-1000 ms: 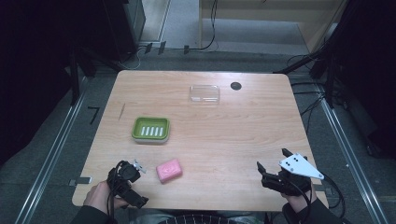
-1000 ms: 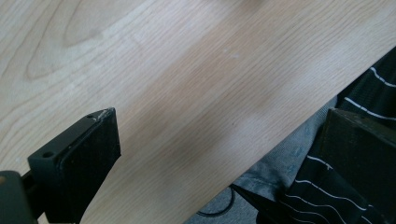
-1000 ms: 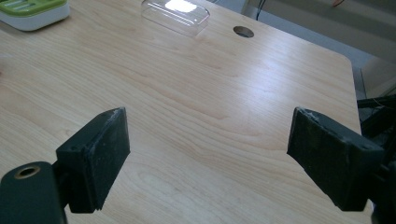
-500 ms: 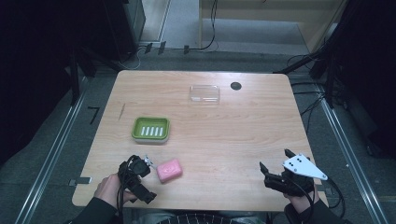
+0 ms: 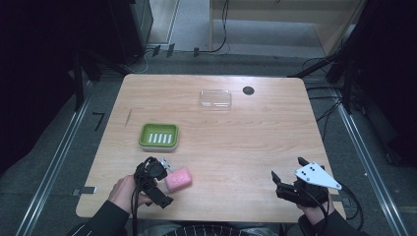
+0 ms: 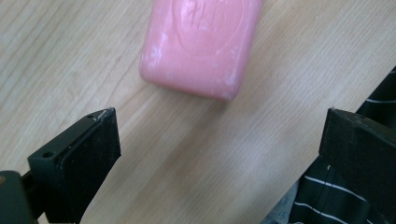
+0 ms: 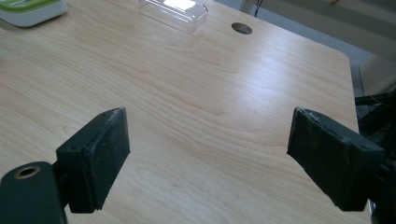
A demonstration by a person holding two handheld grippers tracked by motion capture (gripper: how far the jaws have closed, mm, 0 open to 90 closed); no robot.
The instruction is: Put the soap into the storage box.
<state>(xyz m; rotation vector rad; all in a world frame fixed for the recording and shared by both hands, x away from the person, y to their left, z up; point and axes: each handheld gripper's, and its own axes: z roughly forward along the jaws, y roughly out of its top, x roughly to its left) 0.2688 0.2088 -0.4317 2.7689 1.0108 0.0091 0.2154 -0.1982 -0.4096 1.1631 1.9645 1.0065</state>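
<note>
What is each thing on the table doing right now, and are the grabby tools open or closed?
Pink soap: lying flat on the table, not held.
Green soap dish: upright, nothing in it.
Clear lid: lying on the table, apart from the dish.
Left hand-held gripper: open, just short of the soap.
Right hand-held gripper: open, holding nothing.

Pale wood-grain table [image 5: 246, 147], waxy matt pink soap [image 6: 201, 44], clear glossy plastic lid [image 5: 215, 98]

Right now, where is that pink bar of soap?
In the high view the pink soap bar lies flat on the wooden table near its front edge, left of centre, just beyond the open left gripper and in front of the green soap dish.
</note>
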